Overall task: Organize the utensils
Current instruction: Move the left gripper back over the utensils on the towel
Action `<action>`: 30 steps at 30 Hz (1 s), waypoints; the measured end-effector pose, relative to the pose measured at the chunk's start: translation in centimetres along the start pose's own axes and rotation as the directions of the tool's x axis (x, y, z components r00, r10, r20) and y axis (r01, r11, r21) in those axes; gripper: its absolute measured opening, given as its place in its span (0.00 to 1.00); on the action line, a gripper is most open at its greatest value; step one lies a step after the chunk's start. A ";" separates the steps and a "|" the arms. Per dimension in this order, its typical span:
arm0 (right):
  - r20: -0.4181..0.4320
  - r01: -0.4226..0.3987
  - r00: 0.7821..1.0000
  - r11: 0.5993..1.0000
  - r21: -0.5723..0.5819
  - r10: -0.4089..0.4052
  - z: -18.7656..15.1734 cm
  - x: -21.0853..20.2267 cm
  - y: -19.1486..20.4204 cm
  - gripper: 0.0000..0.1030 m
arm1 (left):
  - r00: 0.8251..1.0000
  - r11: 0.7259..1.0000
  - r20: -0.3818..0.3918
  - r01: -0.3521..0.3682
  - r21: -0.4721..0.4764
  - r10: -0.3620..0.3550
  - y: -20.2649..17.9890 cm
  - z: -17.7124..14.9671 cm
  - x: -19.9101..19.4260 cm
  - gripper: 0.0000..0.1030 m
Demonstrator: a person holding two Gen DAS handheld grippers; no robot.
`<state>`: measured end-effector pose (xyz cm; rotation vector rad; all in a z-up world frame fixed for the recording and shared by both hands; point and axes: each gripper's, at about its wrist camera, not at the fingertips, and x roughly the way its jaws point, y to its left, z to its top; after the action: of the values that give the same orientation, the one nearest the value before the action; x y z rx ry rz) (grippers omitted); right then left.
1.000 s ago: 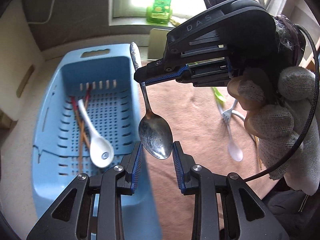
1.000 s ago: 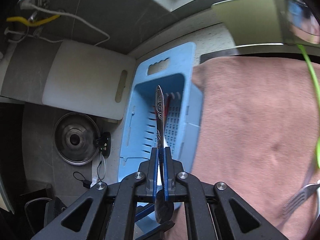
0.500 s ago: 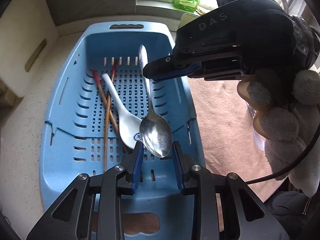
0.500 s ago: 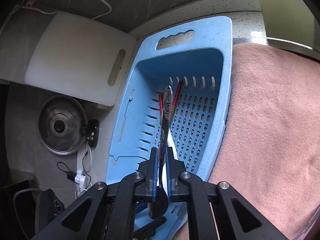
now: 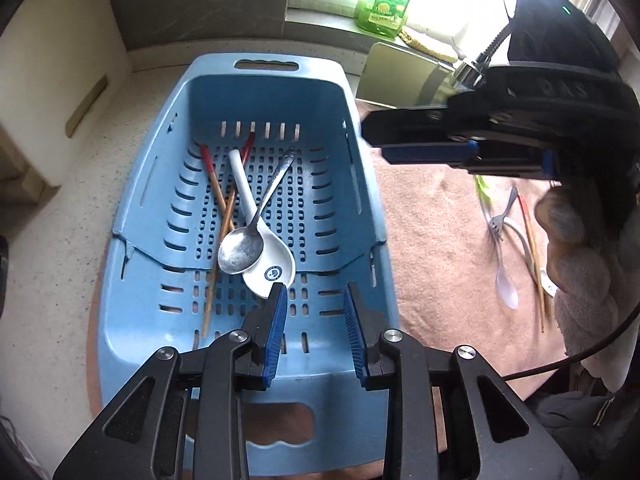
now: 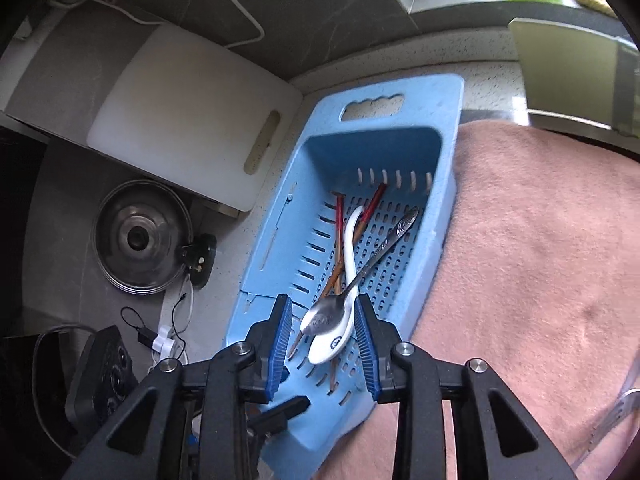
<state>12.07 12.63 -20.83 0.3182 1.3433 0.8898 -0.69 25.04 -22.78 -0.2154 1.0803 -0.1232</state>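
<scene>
A metal spoon (image 5: 243,249) lies loose in the perforated blue plastic basket (image 5: 160,184), bowl on the white ceramic spoon (image 5: 269,271) beside red-tipped wooden chopsticks (image 5: 214,184), handle slanting toward the basket's far wall. The right gripper (image 6: 322,338), whose jaws have just been opening, hangs part-open and empty above it; the left gripper (image 5: 316,330), equally part-open, holds nothing. Remaining utensils (image 5: 516,248) lie on the pink towel (image 5: 432,220) right of the basket, nearer the right hand and partly hidden behind it.
</scene>
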 end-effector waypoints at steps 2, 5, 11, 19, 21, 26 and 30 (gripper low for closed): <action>0.019 -0.008 1.000 1.000 -0.005 0.009 -0.5 -1.5 -0.5 0.29 | 1.000 1.000 0.011 0.011 -0.009 -0.011 -0.2 0.2 -0.3 0.27; 0.055 0.012 0.998 1.000 -0.021 -0.011 -1.2 -4.1 -1.3 0.29 | 0.999 0.999 0.022 0.042 -0.018 -0.041 -1.0 0.3 -0.6 0.27; 0.139 0.039 0.990 0.999 -0.015 -0.036 -2.4 -9.9 -4.2 0.41 | 0.996 0.994 0.015 0.087 0.064 -0.088 -4.9 0.9 0.0 0.29; 0.209 0.089 0.972 0.992 0.092 -0.106 -4.6 -17.0 -10.4 0.67 | 0.990 0.967 -0.033 0.139 0.212 -0.135 -11.6 2.2 1.2 0.29; 0.223 0.125 0.963 0.985 0.115 -0.149 -5.0 -18.2 -11.7 0.67 | 0.988 0.959 -0.051 0.154 0.240 -0.146 -13.0 2.5 1.7 0.29; 0.196 0.237 0.941 0.951 0.198 -0.276 -5.8 -20.1 -14.8 0.67 | 0.987 0.933 -0.103 0.153 0.327 -0.125 -16.5 3.2 3.3 0.29; 0.197 0.340 0.904 0.918 0.202 -0.378 -6.6 -21.1 -15.6 0.67 | 0.989 0.910 -0.112 0.137 0.392 -0.101 -18.7 3.4 4.1 0.29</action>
<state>12.40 -14.24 -18.03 0.2778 1.2059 0.4178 4.29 6.42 -20.39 0.0947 1.1065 -0.4630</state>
